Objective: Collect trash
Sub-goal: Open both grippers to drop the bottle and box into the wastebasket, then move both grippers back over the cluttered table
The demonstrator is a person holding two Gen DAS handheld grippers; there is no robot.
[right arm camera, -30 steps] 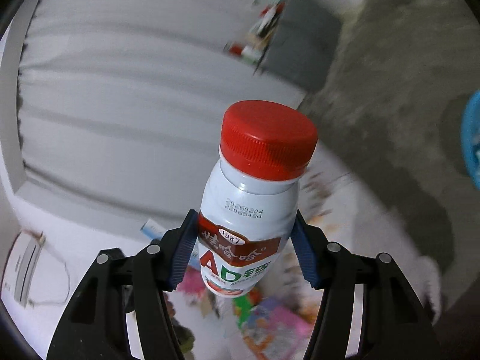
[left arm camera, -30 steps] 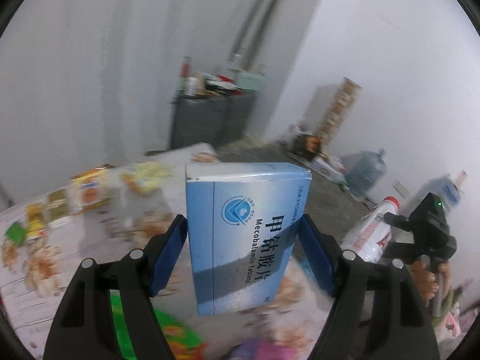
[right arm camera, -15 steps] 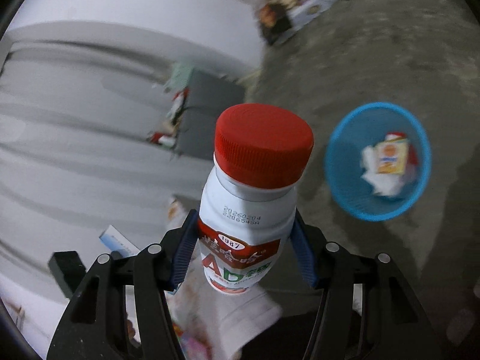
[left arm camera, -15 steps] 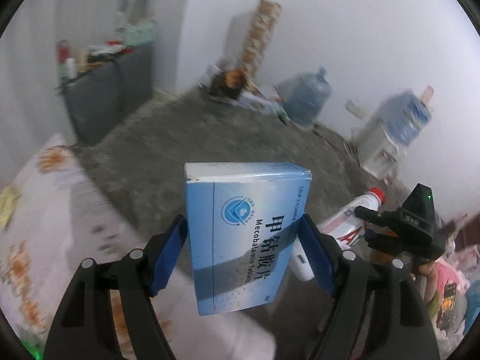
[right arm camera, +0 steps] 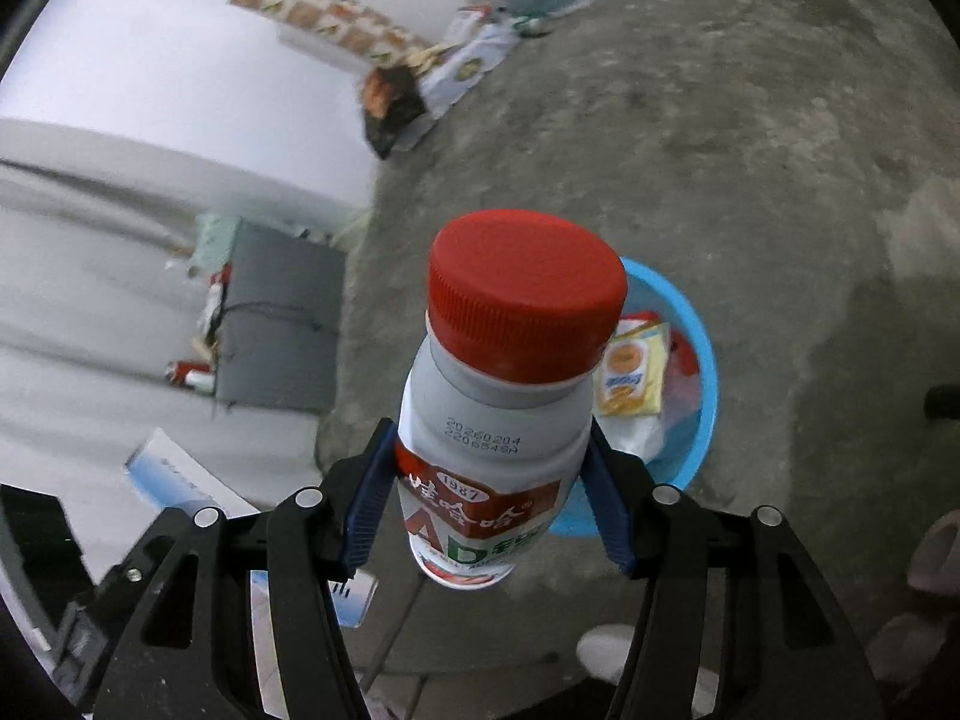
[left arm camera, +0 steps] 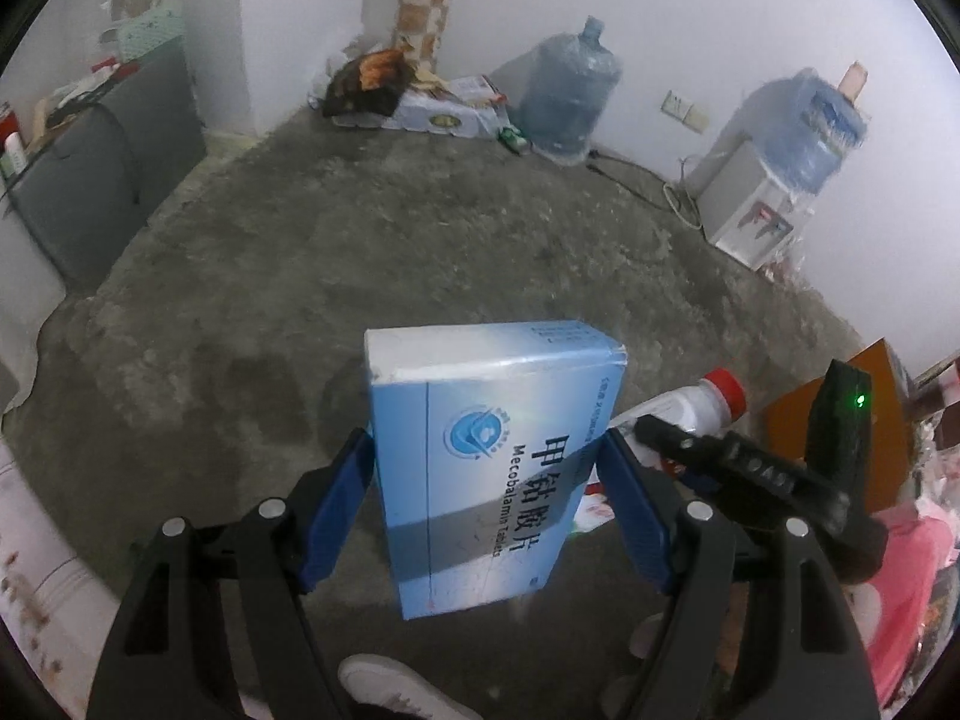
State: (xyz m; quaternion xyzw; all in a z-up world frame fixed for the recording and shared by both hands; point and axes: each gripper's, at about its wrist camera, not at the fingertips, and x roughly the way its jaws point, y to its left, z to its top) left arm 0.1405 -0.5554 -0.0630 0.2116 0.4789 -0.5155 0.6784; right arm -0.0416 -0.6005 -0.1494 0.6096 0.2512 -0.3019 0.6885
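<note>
A wide stretch of rough grey concrete floor (left arm camera: 372, 252) lies open ahead, bounded far off by white walls, a dark grey cabinet (left arm camera: 102, 180) at the left edge, two clear blue water jugs (left arm camera: 567, 99) and a flattened cardboard box (left arm camera: 444, 111) along the far wall. The left gripper (left arm camera: 486, 501), black with blue pads, points steeply down and is clamped on a flat rectangular light-blue cardboard medicine box (left arm camera: 480, 468), held upright between the pads, its glossy face printed with a round logo and dark lettering. The right gripper (right arm camera: 489, 501) has a small white plastic drink bottle (right arm camera: 498, 420) with a ribbed red screw cap and a red label between its blue pads; its jaws are opening, and the right pad appears just clear of the bottle. Directly beyond the bottle, on the floor, sits a round blue plastic wastebasket (right arm camera: 705, 396) holding a yellow packet (right arm camera: 630, 375) and crumpled white wrapping. A white shoe (left arm camera: 390, 684) shows below the left gripper.
</note>
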